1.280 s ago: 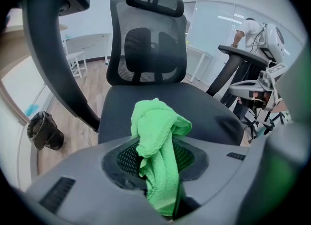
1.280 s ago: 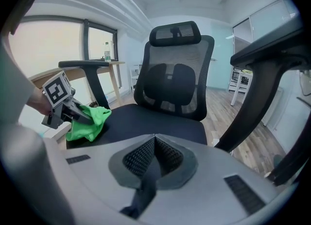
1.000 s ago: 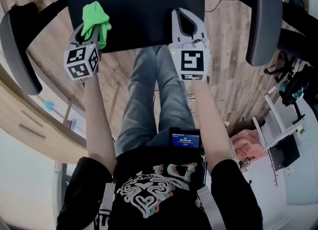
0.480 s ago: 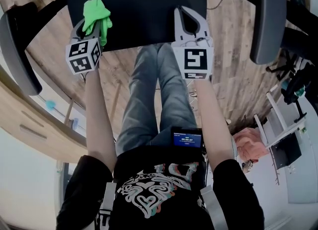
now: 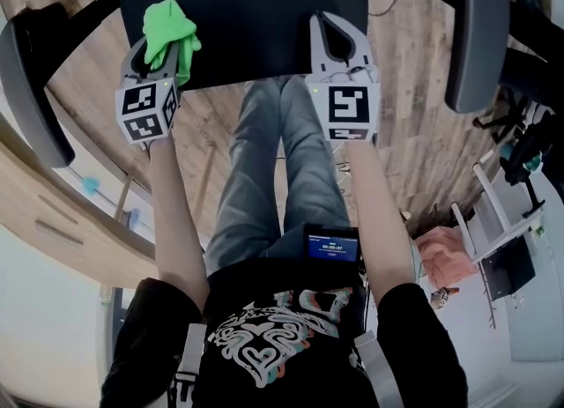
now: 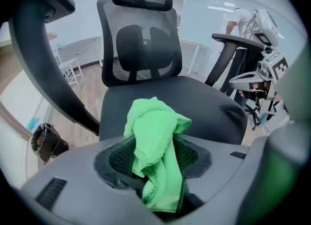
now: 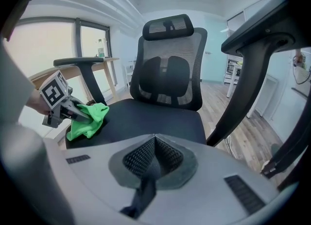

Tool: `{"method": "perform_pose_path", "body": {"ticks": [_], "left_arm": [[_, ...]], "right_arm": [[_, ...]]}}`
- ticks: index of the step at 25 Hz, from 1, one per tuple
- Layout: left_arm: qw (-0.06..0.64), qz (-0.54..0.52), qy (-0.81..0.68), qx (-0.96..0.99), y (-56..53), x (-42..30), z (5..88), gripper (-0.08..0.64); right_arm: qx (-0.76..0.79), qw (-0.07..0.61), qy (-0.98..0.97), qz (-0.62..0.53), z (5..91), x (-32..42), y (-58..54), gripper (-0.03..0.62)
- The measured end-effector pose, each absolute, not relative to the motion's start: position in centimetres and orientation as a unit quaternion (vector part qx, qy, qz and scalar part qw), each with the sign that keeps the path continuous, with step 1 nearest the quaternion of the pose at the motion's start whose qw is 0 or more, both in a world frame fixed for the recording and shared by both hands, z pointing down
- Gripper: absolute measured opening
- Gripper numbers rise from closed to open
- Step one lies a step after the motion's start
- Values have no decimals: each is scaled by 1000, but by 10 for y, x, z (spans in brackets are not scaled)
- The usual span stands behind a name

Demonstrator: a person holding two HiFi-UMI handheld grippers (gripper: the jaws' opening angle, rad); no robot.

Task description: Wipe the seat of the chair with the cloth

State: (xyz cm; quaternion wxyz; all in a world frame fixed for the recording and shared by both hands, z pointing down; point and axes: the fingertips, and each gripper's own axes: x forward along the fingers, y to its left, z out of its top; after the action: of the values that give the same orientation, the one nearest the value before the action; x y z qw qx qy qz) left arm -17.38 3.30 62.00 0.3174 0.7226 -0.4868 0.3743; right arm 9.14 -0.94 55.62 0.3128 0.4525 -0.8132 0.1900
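- Left tongs (image 5: 161, 45): clamped on a bunched green cloth (image 5: 167, 25), held at the near left corner of the chair seat (image 5: 256, 10); contact with the seat not certain.
- Right tongs (image 5: 333, 36): pressed together, nothing between, at the seat's near edge, well apart from the cloth.
- Step judged: start of the wipe, most of the seat not yet covered.
- Next move calls for the cloth pressed flat, then swept across toward the far edge.
- Containers: none in view.

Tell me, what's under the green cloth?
The black chair seat lies under the cloth, near its front corner. The left tool grips the cloth. The patch right beneath is covered.
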Motion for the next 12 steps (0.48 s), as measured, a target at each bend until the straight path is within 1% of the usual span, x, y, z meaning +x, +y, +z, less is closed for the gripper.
{"method": "perform_pose_path", "body": {"ticks": [2, 8, 12], "left_arm": [[316, 372, -491, 721, 33, -175, 618, 192], [298, 363, -505, 724, 29, -179, 609, 192], [315, 370, -500, 717, 35, -182, 624, 191]], "right_arm": [[453, 311, -813, 190, 557, 93, -9, 0], [446, 314, -815, 197, 559, 90, -6, 0], [445, 316, -814, 199, 561, 88, -4, 0]]}}
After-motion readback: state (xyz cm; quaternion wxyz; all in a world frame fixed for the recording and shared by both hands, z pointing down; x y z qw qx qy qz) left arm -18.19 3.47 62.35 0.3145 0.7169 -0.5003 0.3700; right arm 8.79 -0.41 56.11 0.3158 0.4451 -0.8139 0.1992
